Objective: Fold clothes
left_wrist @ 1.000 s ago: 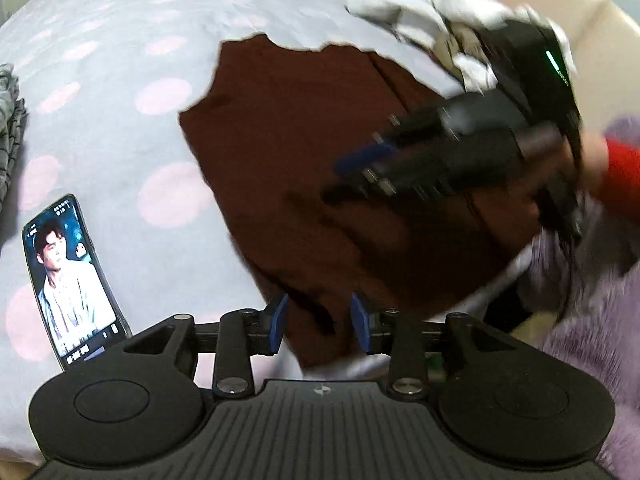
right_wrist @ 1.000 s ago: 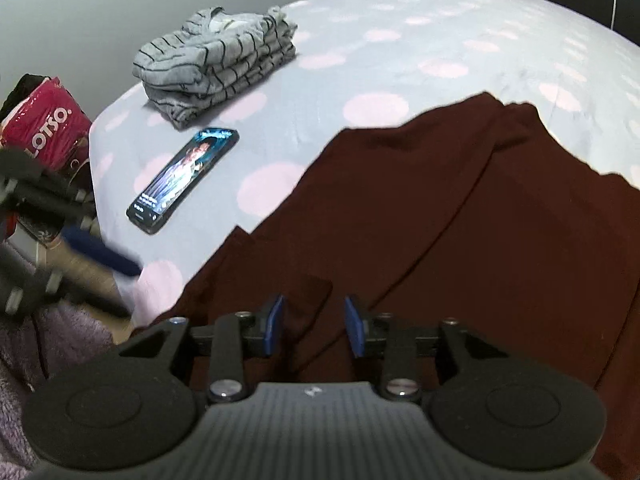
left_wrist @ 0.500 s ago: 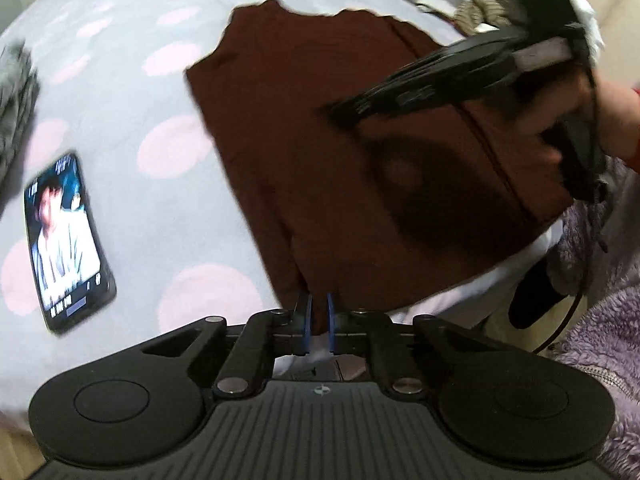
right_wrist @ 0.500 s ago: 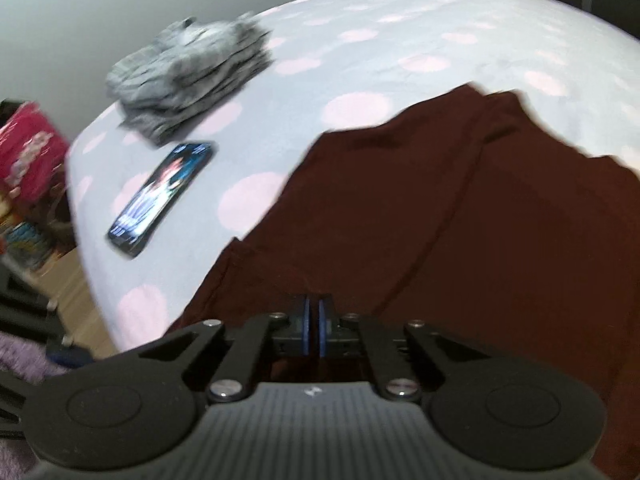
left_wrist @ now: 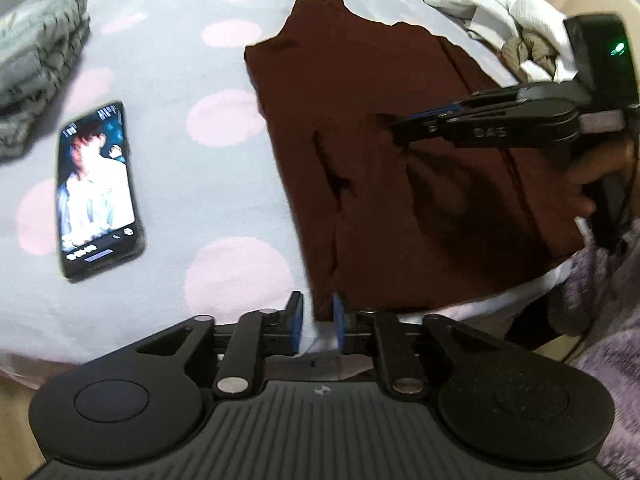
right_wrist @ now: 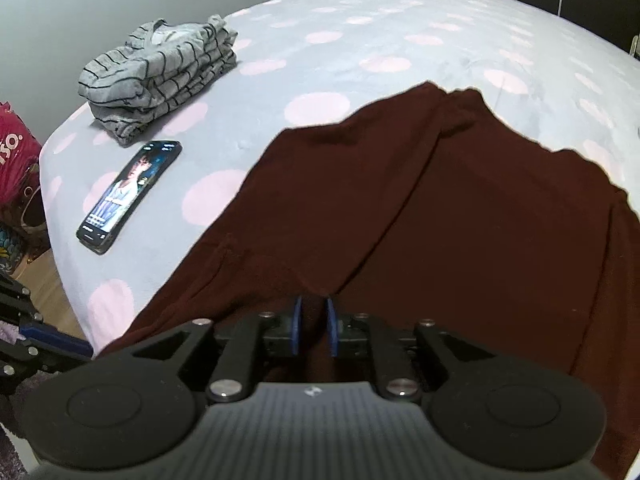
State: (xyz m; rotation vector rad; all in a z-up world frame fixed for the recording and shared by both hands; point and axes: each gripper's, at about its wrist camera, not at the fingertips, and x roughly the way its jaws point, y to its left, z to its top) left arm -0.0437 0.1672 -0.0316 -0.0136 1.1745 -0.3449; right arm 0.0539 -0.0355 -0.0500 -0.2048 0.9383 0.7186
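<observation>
I have just let my left gripper and right gripper open slightly at the near hem of the maroon garment (flat on the dotted bedsheet); next, regrip for folding.

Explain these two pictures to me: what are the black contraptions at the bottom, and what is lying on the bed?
No robot here: a person holds a two-finger gripper in each hand, each with a camera looking along its fingers. One picture comes from the left gripper, the other from the right gripper. On the spotted sheet lie a dark red garment spread out, a phone with its screen lit, and a folded striped top. Both grippers' jaws have just been opening; the garment's near edge sits at each gap, but nothing is pinched.
</observation>
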